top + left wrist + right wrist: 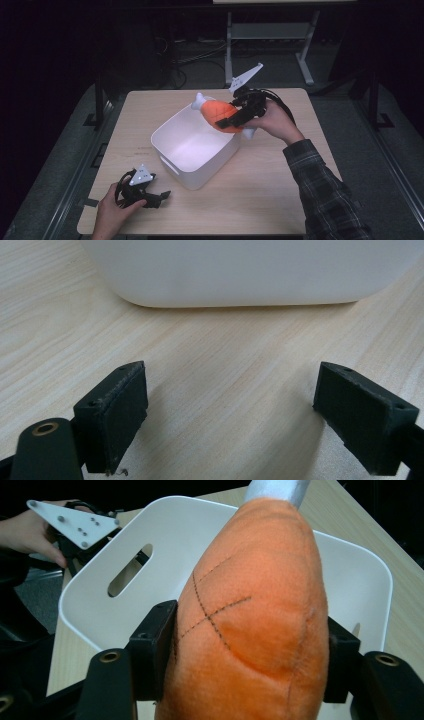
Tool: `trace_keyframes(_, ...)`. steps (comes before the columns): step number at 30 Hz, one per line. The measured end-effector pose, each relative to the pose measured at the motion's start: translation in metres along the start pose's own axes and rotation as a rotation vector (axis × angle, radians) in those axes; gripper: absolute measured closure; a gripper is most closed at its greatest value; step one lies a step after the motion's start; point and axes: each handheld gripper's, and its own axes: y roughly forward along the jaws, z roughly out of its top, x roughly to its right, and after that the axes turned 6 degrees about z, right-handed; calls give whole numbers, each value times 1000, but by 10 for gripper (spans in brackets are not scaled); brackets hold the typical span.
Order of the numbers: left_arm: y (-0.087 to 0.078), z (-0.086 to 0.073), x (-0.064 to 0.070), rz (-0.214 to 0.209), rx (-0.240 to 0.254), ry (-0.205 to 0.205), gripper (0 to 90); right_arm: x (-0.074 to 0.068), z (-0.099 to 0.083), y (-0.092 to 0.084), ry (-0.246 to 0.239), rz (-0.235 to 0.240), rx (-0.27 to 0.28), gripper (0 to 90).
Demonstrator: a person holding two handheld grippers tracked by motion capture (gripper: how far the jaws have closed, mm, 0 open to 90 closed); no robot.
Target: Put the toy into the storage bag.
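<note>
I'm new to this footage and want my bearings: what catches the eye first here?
The orange plush drumstick, clamped in the right gripper, hangs above the far corner of the white bin at the table's middle. The left gripper rests open on the table near the bin's front corner.

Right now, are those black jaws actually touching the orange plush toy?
Touching. In the right gripper view, both black pads press into the sides of the orange plush toy, which bulges between them, held above the white tub.
</note>
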Motion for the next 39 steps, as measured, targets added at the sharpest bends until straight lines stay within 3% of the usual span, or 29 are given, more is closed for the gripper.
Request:
trace_keyframes(6, 0, 0, 0, 0, 0, 0, 132, 3, 10, 15, -4, 27, -3, 370)
trace_keyframes(17, 0, 0, 0, 0, -1, 2, 133, -7, 33, 49, -76, 105, -28, 367)
trace_keyframes(30, 0, 0, 0, 0, -1, 1, 132, -16, 41, 82, -114, 176, -59, 365)
trace_keyframes(39, 0, 0, 0, 0, -1, 1, 132, -21, 42, 95, -142, 202, -79, 362)
